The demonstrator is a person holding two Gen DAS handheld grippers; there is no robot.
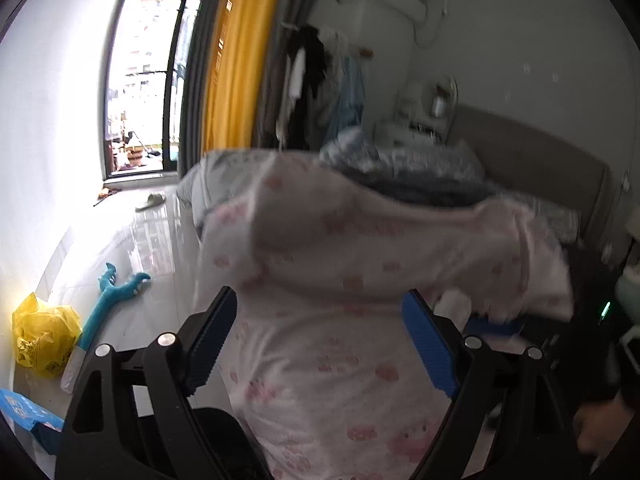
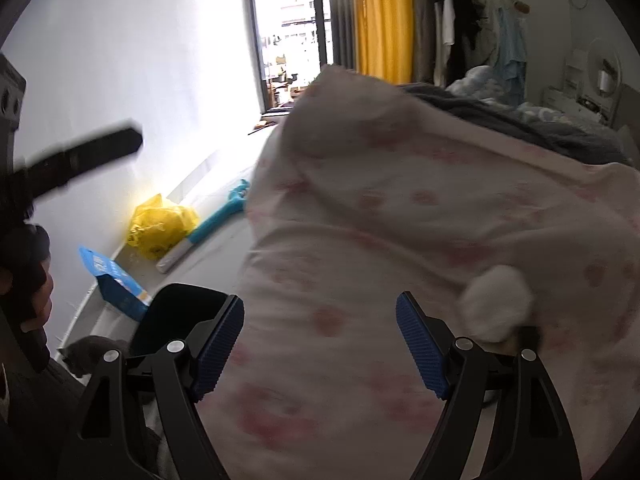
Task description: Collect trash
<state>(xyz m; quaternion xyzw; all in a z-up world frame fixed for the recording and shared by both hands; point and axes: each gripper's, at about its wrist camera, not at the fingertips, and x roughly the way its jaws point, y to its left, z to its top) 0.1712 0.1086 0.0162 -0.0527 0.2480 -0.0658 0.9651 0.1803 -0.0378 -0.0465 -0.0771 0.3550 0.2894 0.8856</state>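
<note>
A white blanket with pink paw prints (image 1: 360, 248) fills both views, blurred, and is heaped over the bed. My left gripper (image 1: 320, 344) stands open in front of it, its blue pads (image 1: 212, 344) wide apart and pressing on nothing. My right gripper (image 2: 320, 344) is open too, with the blanket (image 2: 400, 208) behind its fingers. A white crumpled lump (image 2: 496, 304), perhaps tissue, lies on the blanket just right of the right gripper's right finger. A yellow plastic bag (image 2: 160, 226) sits on the floor by the wall, also in the left wrist view (image 1: 44, 340).
A blue box (image 2: 116, 284), a teal long-handled toy (image 2: 218, 218) and a black bin (image 2: 176, 320) are on the floor at the left. A small grey cat (image 2: 88, 354) crouches beside the bin. A hand (image 2: 36, 292) holds the blurred left gripper. Dark bedding (image 2: 520, 120) lies beyond the blanket.
</note>
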